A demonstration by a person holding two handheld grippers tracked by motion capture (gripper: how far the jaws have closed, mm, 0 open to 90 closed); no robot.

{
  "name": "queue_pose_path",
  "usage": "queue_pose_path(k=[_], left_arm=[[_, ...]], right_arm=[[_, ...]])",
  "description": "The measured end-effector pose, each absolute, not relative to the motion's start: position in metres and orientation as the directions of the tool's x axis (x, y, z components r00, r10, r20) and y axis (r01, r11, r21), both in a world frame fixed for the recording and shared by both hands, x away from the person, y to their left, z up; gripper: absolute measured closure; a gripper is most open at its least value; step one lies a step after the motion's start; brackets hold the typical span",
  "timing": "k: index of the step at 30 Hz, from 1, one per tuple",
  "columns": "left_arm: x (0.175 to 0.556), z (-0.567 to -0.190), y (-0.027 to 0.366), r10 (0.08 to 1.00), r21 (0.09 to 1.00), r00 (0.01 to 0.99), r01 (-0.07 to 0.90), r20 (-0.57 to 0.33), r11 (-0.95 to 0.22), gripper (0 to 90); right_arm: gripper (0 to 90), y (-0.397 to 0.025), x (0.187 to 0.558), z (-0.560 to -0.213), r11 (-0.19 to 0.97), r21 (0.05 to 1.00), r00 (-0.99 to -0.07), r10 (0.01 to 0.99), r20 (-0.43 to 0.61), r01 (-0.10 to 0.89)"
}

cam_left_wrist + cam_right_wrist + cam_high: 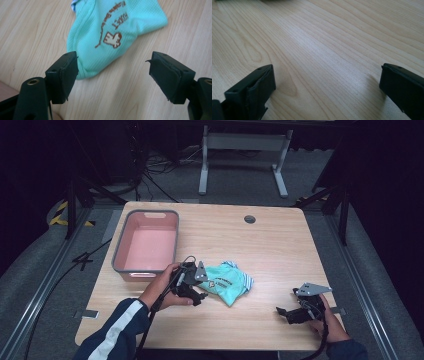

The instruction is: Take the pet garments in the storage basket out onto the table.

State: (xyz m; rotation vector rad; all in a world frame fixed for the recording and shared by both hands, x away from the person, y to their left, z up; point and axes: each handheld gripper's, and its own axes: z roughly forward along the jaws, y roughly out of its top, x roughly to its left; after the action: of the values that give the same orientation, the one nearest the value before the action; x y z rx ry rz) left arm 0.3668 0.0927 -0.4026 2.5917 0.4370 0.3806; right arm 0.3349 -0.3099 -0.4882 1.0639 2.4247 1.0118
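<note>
The left gripper [112, 72] has its jaws spread wide, one jaw touching the near edge of the mint shirt [112, 27], which lies crumpled mid-desk, right of the pink bin [145, 242]; the right gripper [295, 312], also open, rests apart. The shirt looks light, soft and floppy; pinch a bunched fold at that edge.

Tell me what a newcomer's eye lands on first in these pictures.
The mint-green garment with brown print lies crumpled near the middle of the wooden table, the brightest thing there. The left gripper has its jaws wide open right at the garment's edge, not closed on it. A pink bin with a grey rim sits at the table's far left, and the right gripper rests open over bare wood near the right front corner.
</note>
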Motion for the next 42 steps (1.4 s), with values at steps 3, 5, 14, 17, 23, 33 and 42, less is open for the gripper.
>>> queue_pose_path(k=[3,5,14,17,23,33,42], left_arm=[[0.365,-0.405,0.101,0.375,0.492,0.907,0.243,0.189,-0.836,23.5],[0.365,-0.406,0.104,0.377,0.492,0.907,0.245,0.189,-0.836,23.8],[0.356,-0.415,0.124,0.397,0.479,0.897,0.266,0.196,-0.837,23.2],[0.354,-0.418,0.132,0.408,0.473,0.890,0.275,0.205,-0.837,23.2],[0.349,-0.422,0.147,0.418,0.463,0.883,0.285,0.215,-0.840,23.2],[0.345,-0.429,0.176,0.454,0.449,0.861,0.320,0.228,-0.834,22.9],[0.342,-0.435,0.200,0.488,0.456,0.845,0.353,0.220,-0.817,22.2]], right_arm=[[0.6,-0.310,0.335,-0.488,0.476,0.710,-0.678,0.735,0.003,0.519],[0.6,-0.310,0.335,-0.488,0.476,0.710,-0.678,0.735,0.003,0.519],[0.6,-0.310,0.335,-0.488,0.476,0.710,-0.678,0.735,0.003,0.519],[0.6,-0.310,0.335,-0.488,0.476,0.710,-0.677,0.736,0.003,0.520],[0.6,-0.310,0.335,-0.488,0.476,0.710,-0.678,0.735,0.003,0.519],[0.6,-0.310,0.335,-0.488,0.475,0.710,-0.677,0.736,0.003,0.520],[0.5,-0.310,0.335,-0.488,0.474,0.710,-0.676,0.737,0.004,0.520]])
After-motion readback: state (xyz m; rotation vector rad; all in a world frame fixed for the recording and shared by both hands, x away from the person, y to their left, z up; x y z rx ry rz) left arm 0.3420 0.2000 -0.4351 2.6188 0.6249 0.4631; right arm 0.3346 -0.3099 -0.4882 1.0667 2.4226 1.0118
